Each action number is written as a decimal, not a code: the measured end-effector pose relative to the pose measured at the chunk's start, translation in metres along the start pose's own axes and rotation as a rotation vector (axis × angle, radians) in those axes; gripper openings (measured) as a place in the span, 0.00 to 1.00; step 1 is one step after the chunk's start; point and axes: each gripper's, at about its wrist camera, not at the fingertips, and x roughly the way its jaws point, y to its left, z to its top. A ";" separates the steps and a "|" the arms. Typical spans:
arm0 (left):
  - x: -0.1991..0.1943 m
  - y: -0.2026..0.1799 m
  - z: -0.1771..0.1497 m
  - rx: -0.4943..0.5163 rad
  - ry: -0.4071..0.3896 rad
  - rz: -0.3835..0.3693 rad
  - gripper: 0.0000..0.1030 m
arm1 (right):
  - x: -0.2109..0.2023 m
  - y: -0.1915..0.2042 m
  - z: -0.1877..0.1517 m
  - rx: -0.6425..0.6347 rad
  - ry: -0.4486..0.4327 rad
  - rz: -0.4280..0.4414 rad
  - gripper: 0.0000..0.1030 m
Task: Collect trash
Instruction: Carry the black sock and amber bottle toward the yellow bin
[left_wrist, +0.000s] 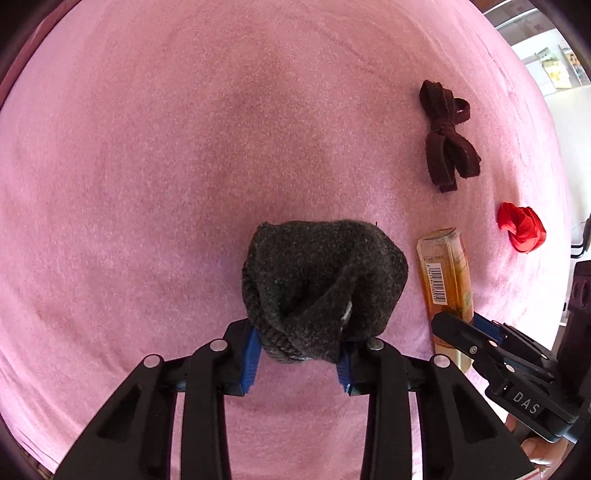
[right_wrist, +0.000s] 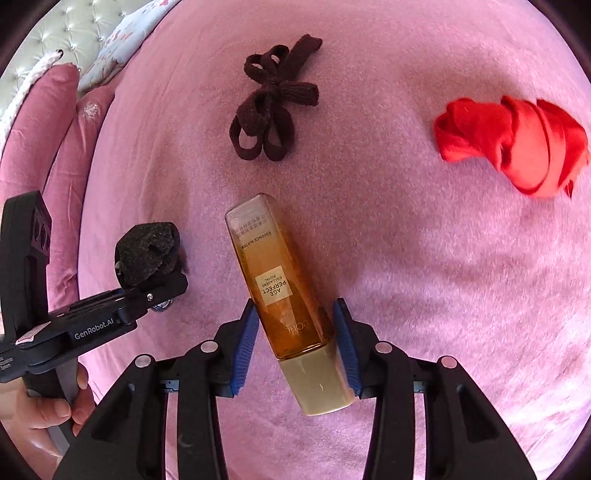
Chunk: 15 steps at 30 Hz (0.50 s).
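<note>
My left gripper (left_wrist: 301, 354) is shut on a dark grey knitted cloth wad (left_wrist: 321, 284) and holds it over the pink blanket; the wad also shows in the right wrist view (right_wrist: 147, 254). An amber bottle (right_wrist: 284, 291) with a beige cap lies on the blanket between the fingers of my right gripper (right_wrist: 295, 336). The blue pads stand on either side of the bottle, close to it, not clearly pressing. The bottle also shows in the left wrist view (left_wrist: 445, 273), with the right gripper (left_wrist: 476, 332) at its lower end.
A dark brown knotted strap (right_wrist: 271, 107) lies beyond the bottle and shows in the left wrist view (left_wrist: 448, 140) too. A crumpled red cloth (right_wrist: 517, 144) lies far right. Pink pillows (right_wrist: 44, 147) and a tufted headboard (right_wrist: 74, 37) are at left.
</note>
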 end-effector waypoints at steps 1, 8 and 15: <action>0.000 0.003 -0.006 -0.011 0.008 -0.031 0.33 | -0.001 -0.003 -0.005 0.026 0.006 0.023 0.38; 0.001 0.014 -0.067 -0.041 0.071 -0.145 0.33 | -0.015 -0.031 -0.063 0.178 0.026 0.119 0.37; 0.000 0.004 -0.163 -0.015 0.121 -0.193 0.33 | -0.038 -0.051 -0.145 0.272 0.030 0.144 0.37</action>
